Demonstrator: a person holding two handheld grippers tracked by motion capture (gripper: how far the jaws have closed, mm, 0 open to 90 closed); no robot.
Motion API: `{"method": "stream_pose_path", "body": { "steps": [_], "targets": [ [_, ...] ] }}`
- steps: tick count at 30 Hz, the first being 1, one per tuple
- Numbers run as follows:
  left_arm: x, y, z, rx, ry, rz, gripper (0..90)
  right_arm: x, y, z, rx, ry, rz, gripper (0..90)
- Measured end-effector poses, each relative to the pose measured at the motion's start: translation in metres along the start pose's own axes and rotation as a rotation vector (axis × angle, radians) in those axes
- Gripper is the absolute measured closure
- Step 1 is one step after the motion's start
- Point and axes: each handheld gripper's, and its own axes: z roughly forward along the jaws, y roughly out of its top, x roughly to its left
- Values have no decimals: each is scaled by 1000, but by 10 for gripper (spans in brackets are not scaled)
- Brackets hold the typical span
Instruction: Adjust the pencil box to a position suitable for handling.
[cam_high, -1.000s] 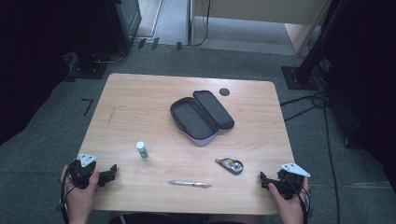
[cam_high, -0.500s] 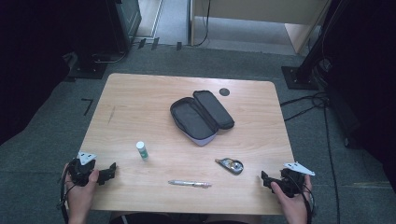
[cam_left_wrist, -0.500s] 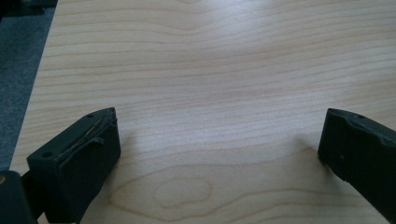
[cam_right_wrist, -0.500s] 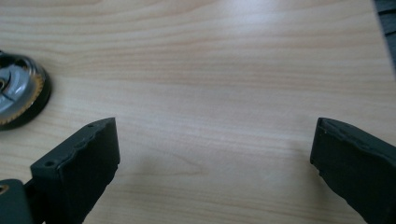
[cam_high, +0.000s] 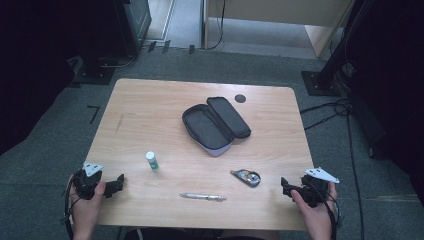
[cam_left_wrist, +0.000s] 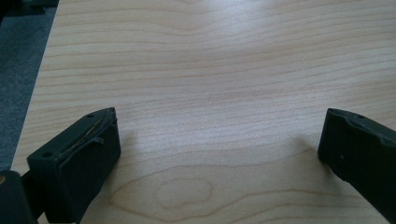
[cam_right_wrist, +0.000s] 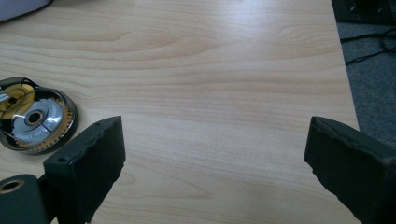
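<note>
Correction tape dispenser (cam_high: 246, 177) is lying flat on the desk (cam_high: 150, 115), on the near side of the open pencil case (cam_high: 214, 124) and a little toward my right. It is a small rounded thing with a clear shell; in the right gripper view (cam_right_wrist: 32, 116) I am seeing a silver wheel and yellow gear teeth inside it. I am taking the pencil case as my landmark, because it is resting open near the middle of the desk, with its dark lid folded back beside its dark tray.

My right gripper (cam_high: 289, 187) is hovering at the near right corner, well apart from the pencil case and near the dispenser but not touching it. Its jaws are standing wide, they have just been closing a little, and nothing is between them, only bare wood. In its own view (cam_right_wrist: 212, 140) the dispenser is lying just beside the left jaw.

My left gripper (cam_high: 116, 183) is staying low at the near left corner, far from the pencil case. Its jaws are also standing wide and are holding nothing; in its view (cam_left_wrist: 217, 140) I am seeing only wood grain between them.

Nearer to me than the pencil case, a pen (cam_high: 202, 197) is lying across. To the near left of the case, a small white tube (cam_high: 152, 161) with a green part is standing upright. Just behind the case, a dark round spot (cam_high: 240, 98) is sitting in the desk.
</note>
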Motion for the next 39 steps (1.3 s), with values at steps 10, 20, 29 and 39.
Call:
{"method": "stream_pose_path", "body": {
  "steps": [10, 20, 29, 39],
  "targets": [
    [0, 0, 0, 0, 0, 0, 0, 15, 20, -7, -37, 24, -30, 63],
    [0, 0, 0, 0, 0, -1, 0, 31, 33, -3, -59, 45, -43, 64],
    [0, 0, 0, 0, 0, 0, 0, 54, 47, 6, -69, 87, -57, 130],
    [0, 0, 0, 0, -1, 0, 0, 72, 60, 15, -70, 100, -51, 134]
  ]
}}
